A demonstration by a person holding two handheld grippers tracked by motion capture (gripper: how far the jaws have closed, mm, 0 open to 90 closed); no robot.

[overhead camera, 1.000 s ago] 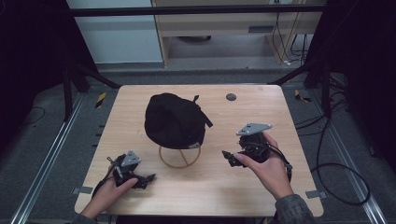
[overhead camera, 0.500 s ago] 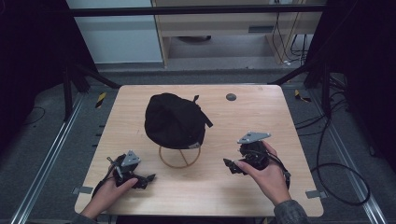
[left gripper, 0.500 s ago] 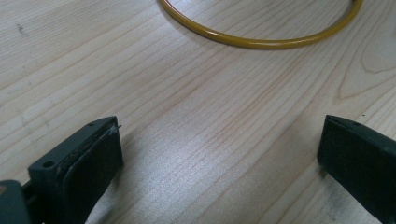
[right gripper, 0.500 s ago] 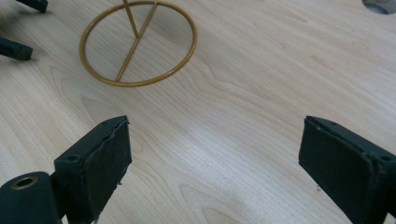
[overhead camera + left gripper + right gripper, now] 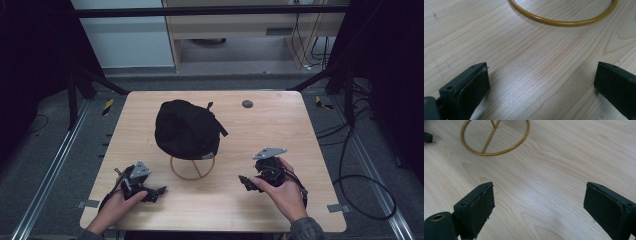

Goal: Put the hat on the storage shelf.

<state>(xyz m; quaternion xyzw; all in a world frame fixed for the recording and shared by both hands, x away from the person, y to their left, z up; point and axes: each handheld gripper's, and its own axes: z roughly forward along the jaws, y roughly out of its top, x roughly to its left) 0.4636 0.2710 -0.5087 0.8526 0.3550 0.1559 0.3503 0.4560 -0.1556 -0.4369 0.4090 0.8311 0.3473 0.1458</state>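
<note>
A cap (image 5: 186, 128) sits on a wire stand (image 5: 193, 167) at the middle of the table (image 5: 280, 125). My left gripper (image 5: 152, 192) rests to the stand's left, my right gripper (image 5: 247, 182) to its right, both nearer me.

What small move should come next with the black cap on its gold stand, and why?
Probably bring the right gripper forward and inward toward the black cap. Both grippers rest low on the table, jaws wide apart and holding nothing, while the cap sits untouched on the gold wire stand. The left gripper could follow to steady the stand's ring.
</note>
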